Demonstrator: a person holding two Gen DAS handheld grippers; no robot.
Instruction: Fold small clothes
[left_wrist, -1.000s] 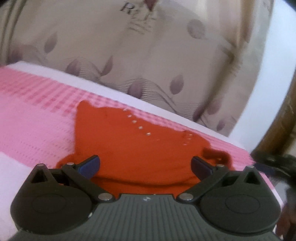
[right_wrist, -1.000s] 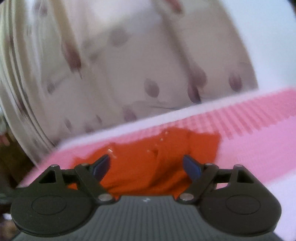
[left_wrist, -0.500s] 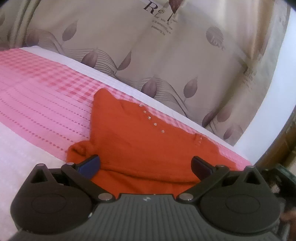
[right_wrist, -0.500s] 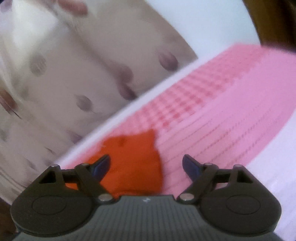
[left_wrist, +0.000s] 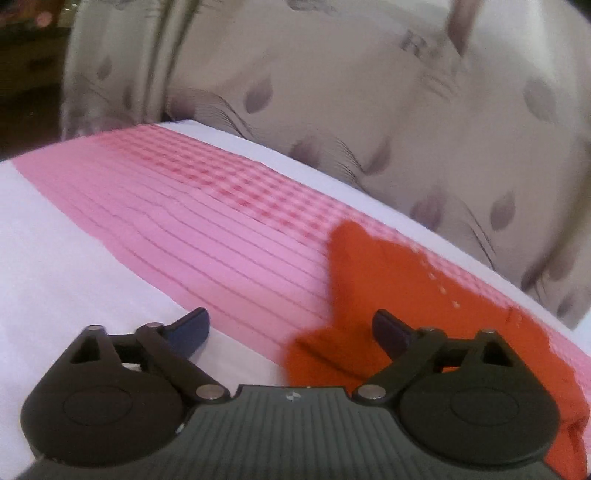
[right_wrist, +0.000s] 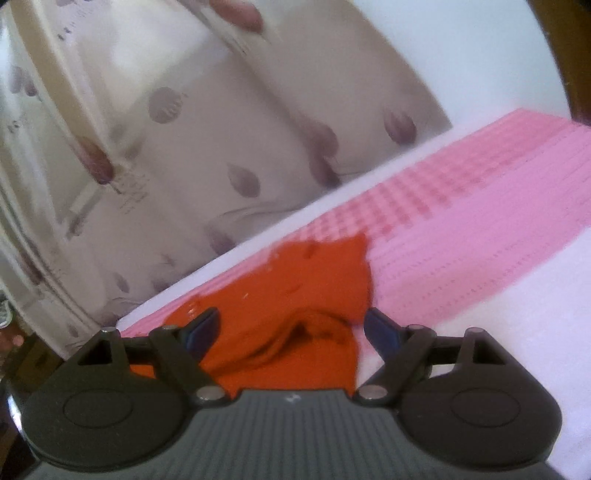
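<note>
A small orange garment (left_wrist: 388, 280) with a row of tiny studs lies on the pink and white bed cover (left_wrist: 184, 221). In the left wrist view it is at the right, and my left gripper (left_wrist: 291, 326) is open, its right finger over the garment's near left corner. In the right wrist view the orange garment (right_wrist: 295, 295) lies straight ahead with a rumpled fold near the fingers. My right gripper (right_wrist: 291, 328) is open just above its near edge. Both views are blurred.
A beige curtain with leaf print (left_wrist: 369, 92) hangs behind the bed's far edge and also shows in the right wrist view (right_wrist: 184, 129). The pink checked band (right_wrist: 461, 206) runs across the white bed cover. Dark wooden furniture (left_wrist: 26, 62) stands at far left.
My left gripper has swung left, so the garment now sits at the right of its view. My right gripper has moved back over the garment, which now fills the gap between its fingers.
</note>
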